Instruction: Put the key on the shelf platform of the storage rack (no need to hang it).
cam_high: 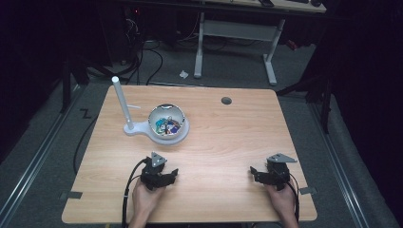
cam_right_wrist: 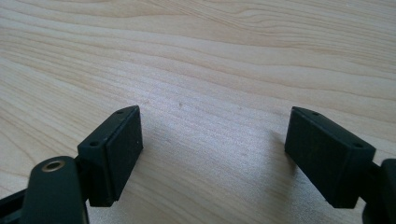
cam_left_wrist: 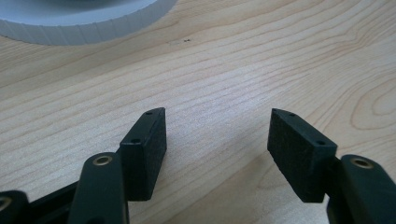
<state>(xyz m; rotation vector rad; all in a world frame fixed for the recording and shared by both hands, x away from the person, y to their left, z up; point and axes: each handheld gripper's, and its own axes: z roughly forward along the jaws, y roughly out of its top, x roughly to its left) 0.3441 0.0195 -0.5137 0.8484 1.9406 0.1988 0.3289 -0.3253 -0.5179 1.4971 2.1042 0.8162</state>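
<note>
High view: beyond the left gripper (cam_high: 172,175) sits a white stand (cam_high: 142,128) with a tall post, carrying a shiny bowl (cam_high: 166,119) of small colourful items. Both the left and the right gripper (cam_high: 255,173) rest spread, empty, on the pale wooden table (cam_high: 228,137); dark room, grey floor.

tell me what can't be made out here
- Small coloured pieces in the bowl, high view: too small to identify.
- White stand, left gripper view: cut off by the top edge.
- Left gripper and right gripper, high view: open jaw tips dark and too small to make out.
</note>
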